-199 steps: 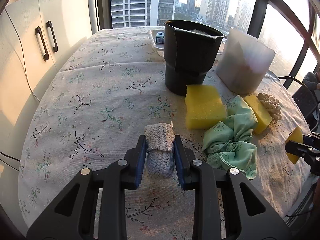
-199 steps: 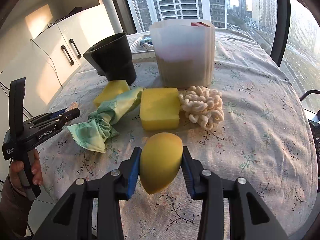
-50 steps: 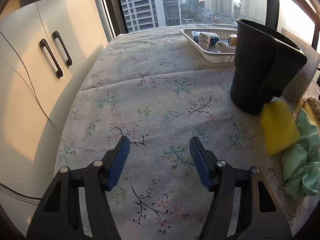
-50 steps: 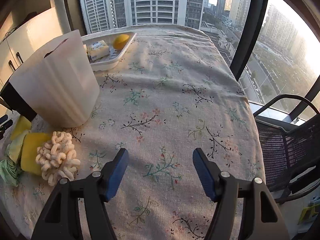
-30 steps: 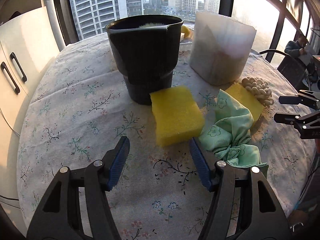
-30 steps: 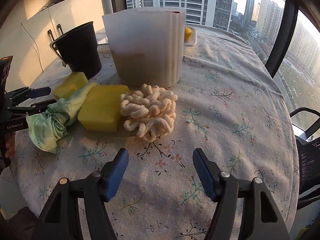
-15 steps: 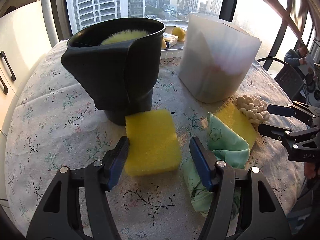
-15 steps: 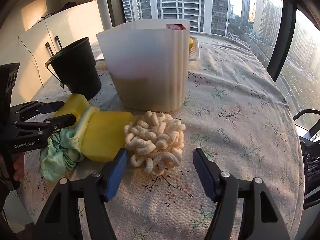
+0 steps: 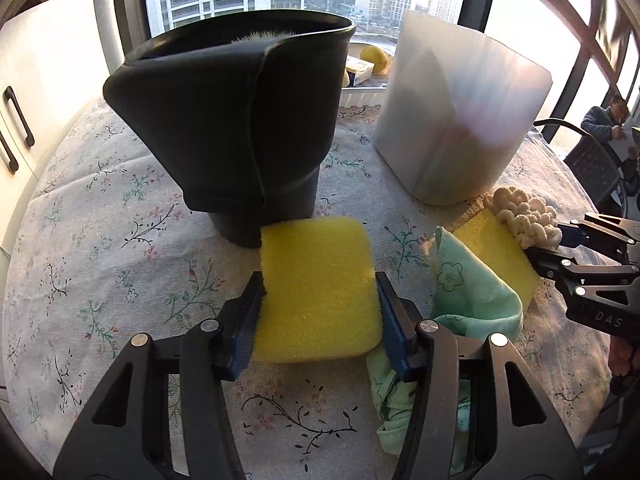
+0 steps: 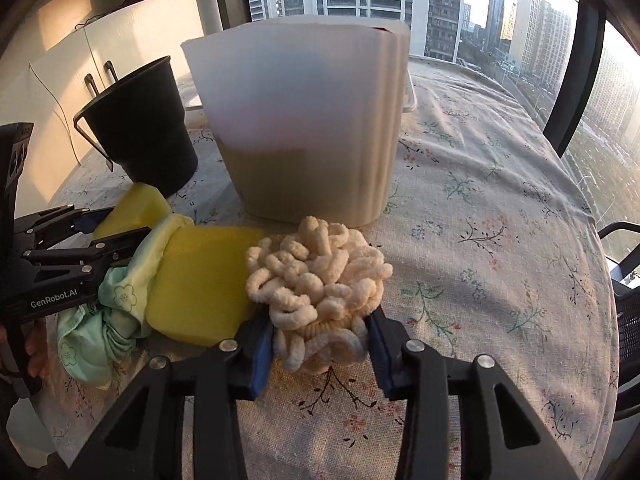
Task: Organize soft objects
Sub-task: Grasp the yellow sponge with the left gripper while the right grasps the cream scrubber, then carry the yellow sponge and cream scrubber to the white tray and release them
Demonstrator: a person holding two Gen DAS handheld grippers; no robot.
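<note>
In the left wrist view my left gripper (image 9: 318, 312) straddles a yellow sponge (image 9: 316, 284) lying on the floral tablecloth in front of the black bin (image 9: 236, 128); its pads touch the sponge's sides. In the right wrist view my right gripper (image 10: 320, 344) straddles a cream loopy scrunchie (image 10: 316, 280), pads against its sides, in front of the white bin (image 10: 308, 132). A second yellow sponge (image 10: 200, 284) and a green cloth (image 10: 116, 308) lie between the two grippers. The left gripper also shows in the right wrist view (image 10: 116, 232).
A white tray (image 9: 366, 80) with a yellow ball and small items stands behind the bins. White cabinet doors (image 9: 24, 92) are at the left. A black mesh chair (image 10: 628, 312) stands off the table's right edge. The table edge is near, below both grippers.
Both grippers have moved forward and narrowed. The left now brackets the yellow sponge, the right brackets the cream scrunchie. Both objects still rest on the table.
</note>
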